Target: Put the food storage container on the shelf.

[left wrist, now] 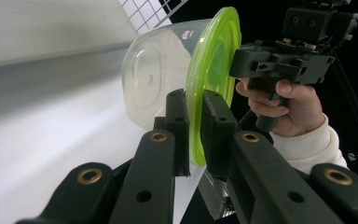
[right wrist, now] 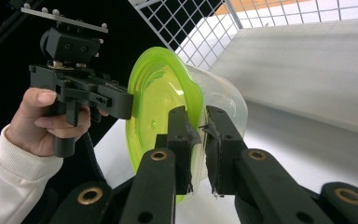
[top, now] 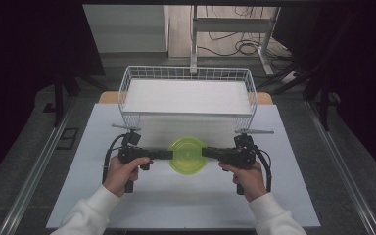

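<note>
Above the counter (top: 127, 205), a lidded container (top: 188, 155) hangs between two grippers.
Both jaws are clamped on its green rim; light, thin, slippery plastic, so hold the stiff rim.

White desk (top: 127, 205), rectangular, matte surface, near edge at bottom of high view. Pale wooden top beneath, showing as strips at both far corners. On far half: white wire basket (top: 127, 81), square mesh walls, flat white board lining its bottom, standing directly on desk. Grey floor around desk, metal rails running along both sides, cables on floor beyond basket.
</note>
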`<action>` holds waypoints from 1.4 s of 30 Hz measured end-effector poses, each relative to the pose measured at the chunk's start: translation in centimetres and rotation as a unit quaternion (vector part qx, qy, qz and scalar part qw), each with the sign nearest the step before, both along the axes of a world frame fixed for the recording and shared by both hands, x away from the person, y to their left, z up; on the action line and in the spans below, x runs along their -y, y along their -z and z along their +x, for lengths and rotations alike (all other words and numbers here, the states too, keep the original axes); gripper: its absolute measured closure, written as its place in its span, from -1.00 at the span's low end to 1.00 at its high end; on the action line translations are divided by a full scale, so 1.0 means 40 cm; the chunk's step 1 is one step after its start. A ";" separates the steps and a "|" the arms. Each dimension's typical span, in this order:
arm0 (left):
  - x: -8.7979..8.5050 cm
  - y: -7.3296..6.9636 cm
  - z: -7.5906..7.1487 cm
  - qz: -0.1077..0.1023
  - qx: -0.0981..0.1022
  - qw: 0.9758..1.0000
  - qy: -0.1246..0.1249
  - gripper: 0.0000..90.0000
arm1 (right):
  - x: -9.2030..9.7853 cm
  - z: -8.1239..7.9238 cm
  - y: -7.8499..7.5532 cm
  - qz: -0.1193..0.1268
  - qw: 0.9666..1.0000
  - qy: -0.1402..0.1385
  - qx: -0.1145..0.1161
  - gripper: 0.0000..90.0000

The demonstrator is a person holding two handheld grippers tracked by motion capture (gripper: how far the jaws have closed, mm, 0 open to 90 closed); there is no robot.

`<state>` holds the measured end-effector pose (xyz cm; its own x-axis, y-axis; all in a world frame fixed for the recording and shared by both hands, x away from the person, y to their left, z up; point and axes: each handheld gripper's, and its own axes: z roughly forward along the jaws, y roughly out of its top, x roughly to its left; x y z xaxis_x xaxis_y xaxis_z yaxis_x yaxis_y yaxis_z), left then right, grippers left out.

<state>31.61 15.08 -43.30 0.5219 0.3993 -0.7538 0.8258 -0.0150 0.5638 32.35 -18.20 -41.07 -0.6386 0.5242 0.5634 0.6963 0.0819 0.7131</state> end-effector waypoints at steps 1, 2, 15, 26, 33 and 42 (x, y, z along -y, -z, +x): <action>-0.001 -0.003 0.002 0.001 0.002 1.000 0.001 0.85 | 0.000 0.003 -0.003 0.001 1.000 0.000 0.001 0.78; 0.000 -0.006 0.003 0.001 0.002 1.000 0.001 0.85 | 0.000 0.005 -0.005 0.002 1.000 0.000 0.001 0.78; 0.003 -0.056 0.035 -0.002 0.012 1.000 -0.001 0.85 | 0.006 0.037 -0.051 0.011 1.000 0.000 0.009 0.78; 0.001 -0.110 0.064 0.003 0.025 1.000 -0.003 0.85 | 0.006 0.066 -0.089 0.025 1.000 0.002 0.016 0.78; -0.003 -0.160 0.082 0.010 0.035 0.999 -0.006 0.85 | 0.001 0.083 -0.134 0.028 0.999 0.002 0.030 0.78; -0.015 -0.227 0.132 0.009 0.042 0.999 -0.007 0.85 | -0.004 0.133 -0.187 0.051 0.998 0.005 0.029 0.79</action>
